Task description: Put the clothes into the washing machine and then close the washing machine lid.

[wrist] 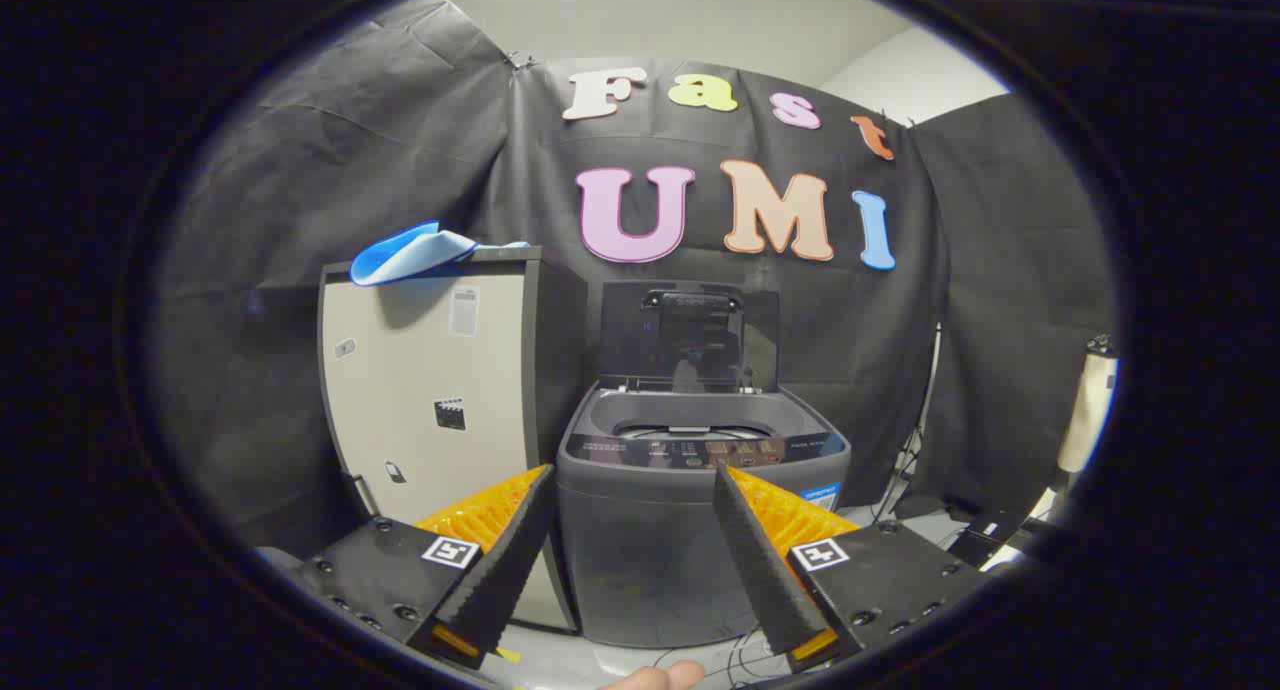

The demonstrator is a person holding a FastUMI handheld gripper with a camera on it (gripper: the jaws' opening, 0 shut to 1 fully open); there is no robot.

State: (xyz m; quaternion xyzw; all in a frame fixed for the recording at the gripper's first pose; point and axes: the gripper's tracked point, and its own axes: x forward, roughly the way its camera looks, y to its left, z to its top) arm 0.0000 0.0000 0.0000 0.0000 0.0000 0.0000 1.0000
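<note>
- Far left: black cloth [330,150] hangs in creases as the booth's wall, running behind everything and on to the right side.
- Left of centre: a pale cabinet [430,390] with a dark top stands against the cloth, small stickers on its front.
- On the cabinet's top, a blue cloth [410,252], the laundry at hand, lies crumpled and hangs slightly over the front edge, well apart from the washer.
- Centre: a dark grey top-loading washing machine [690,510] stands just right of the cabinet on a pale floor [560,660]; its lid [690,335] is raised upright at the back, the tub open.
- Near, centre: the gripper [632,500] has its jaws spread wide with nothing between them, the washer's front beyond the gap.
- Near, below the fingers: a fingertip [655,678] of a person shows, with thin cables on the floor beside it.
- Far right: a white wall [900,75] and ceiling show above the cloth; a pale object [1090,410] stands at the edge, too blurred to name.
</note>
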